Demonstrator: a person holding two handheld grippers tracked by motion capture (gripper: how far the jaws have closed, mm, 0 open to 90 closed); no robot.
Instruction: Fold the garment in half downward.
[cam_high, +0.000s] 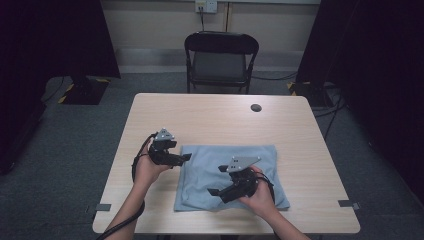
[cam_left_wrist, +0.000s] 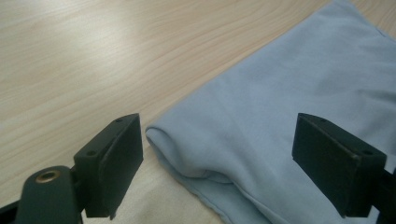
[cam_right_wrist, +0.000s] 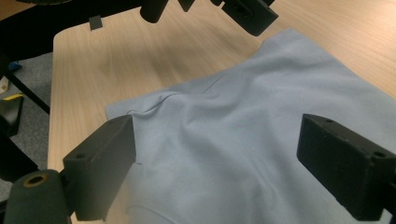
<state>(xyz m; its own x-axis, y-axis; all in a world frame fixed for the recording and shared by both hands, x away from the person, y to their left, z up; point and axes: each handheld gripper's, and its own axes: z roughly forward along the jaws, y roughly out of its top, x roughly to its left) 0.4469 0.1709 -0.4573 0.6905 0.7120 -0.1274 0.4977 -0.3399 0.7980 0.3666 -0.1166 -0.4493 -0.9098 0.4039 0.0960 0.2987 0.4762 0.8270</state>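
Cloth (cam_high: 235, 175) lies flat on table (cam_high: 215, 115), folded corner between left gripper (cam_left_wrist: 217, 158) jaws. Both grippers wide open, empty; right gripper (cam_right_wrist: 217, 163) over cloth middle. Risk: shallow pinch catches top layer only, fold slips.

A recording lab or studio. Black curtains (cam_high: 55, 35) flank a lone table (cam_high: 210, 115). A folding chair (cam_high: 220, 60) stands on grey carpet (cam_high: 75, 145).

Table (cam_high: 215, 112): far half bare wood, open to passage apart from a small dark disc (cam_high: 256, 107) far right. Near half: blue cloth (cam_high: 220, 160) lay flat, low. Folding chair (cam_high: 220, 60) stood beyond the far edge, apart from the table.
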